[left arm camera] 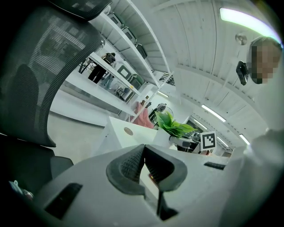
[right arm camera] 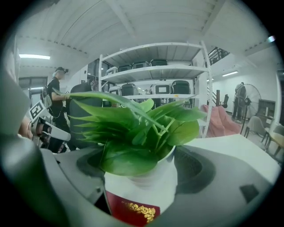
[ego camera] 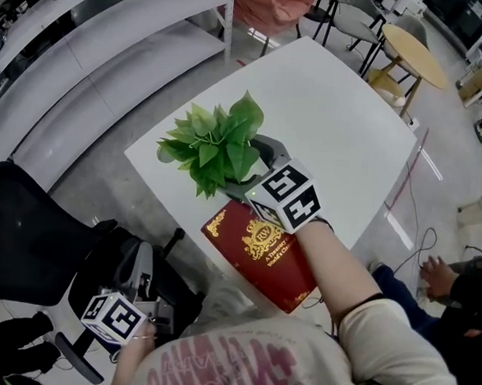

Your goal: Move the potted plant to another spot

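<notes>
Left gripper [left arm camera: 144, 153] hangs at the lower left beside the black chair [ego camera: 24, 230], jaws together on nothing, probably because one hand suffices here. Right gripper [ego camera: 249, 172] reaches over the red book [ego camera: 261, 255], jaws wide round the white pot of the potted plant [ego camera: 215, 149], apparently pressing its sides for a lift, though leaves hide one pad. That plant stands at the near edge of the white table [ego camera: 329, 111], whose far half could take it.

An open lab-like workroom: tall white metal shelves [right arm camera: 153, 68] bearing dark equipment cases [right arm camera: 179, 87], a white square table [ego camera: 345, 113], a black mesh office chair [ego camera: 24, 230].
</notes>
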A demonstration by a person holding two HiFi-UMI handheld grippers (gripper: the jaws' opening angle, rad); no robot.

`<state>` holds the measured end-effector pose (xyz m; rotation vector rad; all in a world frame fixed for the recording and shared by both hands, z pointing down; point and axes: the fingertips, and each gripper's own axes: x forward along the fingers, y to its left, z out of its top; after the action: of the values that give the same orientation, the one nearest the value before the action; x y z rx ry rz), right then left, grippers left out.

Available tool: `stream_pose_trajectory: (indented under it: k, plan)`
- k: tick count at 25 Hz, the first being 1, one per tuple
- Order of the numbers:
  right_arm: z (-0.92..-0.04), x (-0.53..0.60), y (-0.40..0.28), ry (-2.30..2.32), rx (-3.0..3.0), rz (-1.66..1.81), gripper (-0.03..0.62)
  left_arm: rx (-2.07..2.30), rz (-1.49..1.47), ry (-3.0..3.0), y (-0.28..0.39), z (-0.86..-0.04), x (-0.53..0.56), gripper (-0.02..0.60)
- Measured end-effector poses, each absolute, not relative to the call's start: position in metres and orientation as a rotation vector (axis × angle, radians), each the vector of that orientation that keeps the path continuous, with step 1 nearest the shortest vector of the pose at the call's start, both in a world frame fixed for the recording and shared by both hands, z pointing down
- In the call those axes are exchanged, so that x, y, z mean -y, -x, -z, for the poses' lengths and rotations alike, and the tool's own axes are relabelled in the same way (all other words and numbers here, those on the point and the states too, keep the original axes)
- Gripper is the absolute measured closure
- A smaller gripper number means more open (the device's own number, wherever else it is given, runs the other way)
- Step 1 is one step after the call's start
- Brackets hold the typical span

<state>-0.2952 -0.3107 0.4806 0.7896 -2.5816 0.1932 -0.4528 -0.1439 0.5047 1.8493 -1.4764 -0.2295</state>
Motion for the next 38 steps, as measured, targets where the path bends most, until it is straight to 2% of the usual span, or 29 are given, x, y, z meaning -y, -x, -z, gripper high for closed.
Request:
stream_pose_trajectory:
  k: [7, 20, 32, 38]
  plan:
    - [-0.441, 0.305, 0.274, -0.914, 2.6, -0.18, 0.134, 1.432, 0.246, -1.912, 0.447, -0.473, 0.153, 0.577]
    - [-0.354, 0.277, 0.166, -1.206, 2.659, -0.061, 0.135, 1.372, 0.262, -2.064, 0.372, -0.416, 0.158, 0.577]
    - [-0.27, 0.208, 0.085, -1.444, 2.717, 0.108, 0.135, 1.274, 0.313, -2.182, 0.311, -0.373, 0.131, 0.577]
    - [-0.247, 0.187, 0.081, -1.542, 2.723, 0.144, 0.135, 1.202, 0.326, -2.22, 0.307, -0.364, 0.138, 0.577]
